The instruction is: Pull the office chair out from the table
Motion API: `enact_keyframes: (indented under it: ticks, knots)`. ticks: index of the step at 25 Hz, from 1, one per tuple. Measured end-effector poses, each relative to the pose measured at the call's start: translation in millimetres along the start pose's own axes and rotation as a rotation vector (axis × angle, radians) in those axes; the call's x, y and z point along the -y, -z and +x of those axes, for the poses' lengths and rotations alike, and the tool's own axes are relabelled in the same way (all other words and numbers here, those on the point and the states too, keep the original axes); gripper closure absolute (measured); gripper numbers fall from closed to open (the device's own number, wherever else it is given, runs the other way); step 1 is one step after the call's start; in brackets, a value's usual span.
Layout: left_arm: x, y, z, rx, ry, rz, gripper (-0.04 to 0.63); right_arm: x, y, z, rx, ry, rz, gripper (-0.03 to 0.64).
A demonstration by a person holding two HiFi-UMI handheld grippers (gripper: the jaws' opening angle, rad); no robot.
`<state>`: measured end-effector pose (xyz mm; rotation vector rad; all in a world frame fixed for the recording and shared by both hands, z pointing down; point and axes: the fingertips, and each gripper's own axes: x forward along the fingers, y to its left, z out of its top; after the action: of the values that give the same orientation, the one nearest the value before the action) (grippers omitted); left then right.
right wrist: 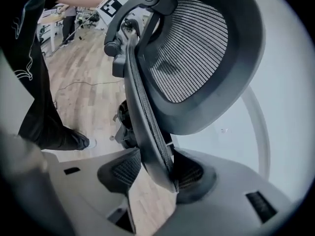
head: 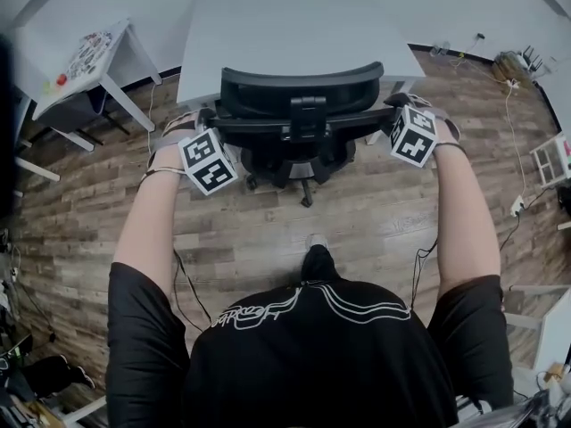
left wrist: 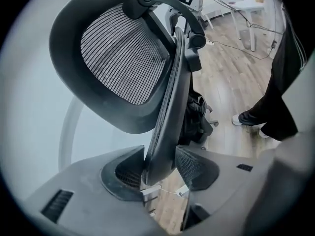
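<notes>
Left gripper (left wrist: 160, 167) and right gripper (right wrist: 156, 170) each clamp an opposite edge of the chair's (head: 299, 105) backrest (right wrist: 146, 122), a two-sided hold for a straight pull, chair close against the table (head: 294, 25).

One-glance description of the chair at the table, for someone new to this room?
Start at the big pale table at the head view's top centre. Against its near edge stands the black office chair, back towards the person. Unlike that table and the small white table at left, it is black, mesh-backed and wheeled.
</notes>
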<state>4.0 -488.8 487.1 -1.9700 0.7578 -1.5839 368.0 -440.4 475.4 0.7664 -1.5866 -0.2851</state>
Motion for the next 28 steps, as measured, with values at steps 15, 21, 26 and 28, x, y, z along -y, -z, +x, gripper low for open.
enact_keyframes:
  ticks: [15, 21, 26, 28]
  knots:
    - [67.7, 44.2, -64.7, 0.017, 0.001, 0.001, 0.41, -95.1, -20.4, -56.0, -0.019, -0.001, 0.042, 0.4]
    - [69.5, 47.0, -83.2, 0.013, 0.018, 0.008, 0.407, -103.2, -26.3, -77.4, -0.014, -0.028, 0.053, 0.397]
    - [92.0, 50.1, -99.9, 0.021, 0.063, -0.004, 0.407, -126.7, -26.2, -95.8, -0.003, -0.052, 0.08, 0.386]
    - [109.8, 53.6, -110.7, 0.007, 0.06, 0.008, 0.407, -146.7, -23.7, -104.9, 0.004, -0.043, 0.083, 0.385]
